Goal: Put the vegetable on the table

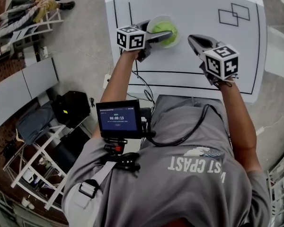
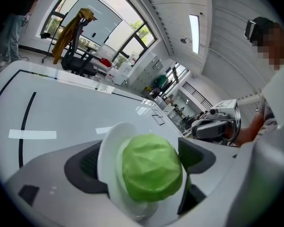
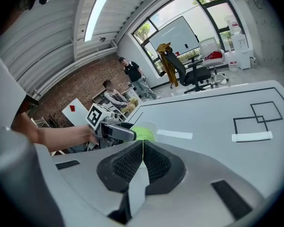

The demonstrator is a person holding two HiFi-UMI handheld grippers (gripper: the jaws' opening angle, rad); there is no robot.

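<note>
A green cabbage (image 1: 164, 31) (image 2: 151, 167) rests against a white plate (image 1: 154, 20) (image 2: 111, 150), and the plate stands on edge above the white table (image 1: 199, 8). My left gripper (image 1: 166, 33) (image 2: 146, 162) is clamped round both. The plate's back lies against one pad and the cabbage touches the other pad (image 2: 196, 152). My right gripper (image 1: 193, 39) (image 3: 143, 143) hovers to the right of the cabbage with its jaws shut together and nothing between them. In the right gripper view the cabbage (image 3: 143, 134) peeks out behind the left gripper.
Black border lines and two overlapping outlined squares (image 1: 234, 14) (image 3: 258, 117) mark the table, with a strip of white tape (image 3: 252, 136) near them. The table's left edge (image 1: 107, 37) drops to the floor. A small screen (image 1: 119, 118) hangs at the person's chest. People and chairs stand beyond the table.
</note>
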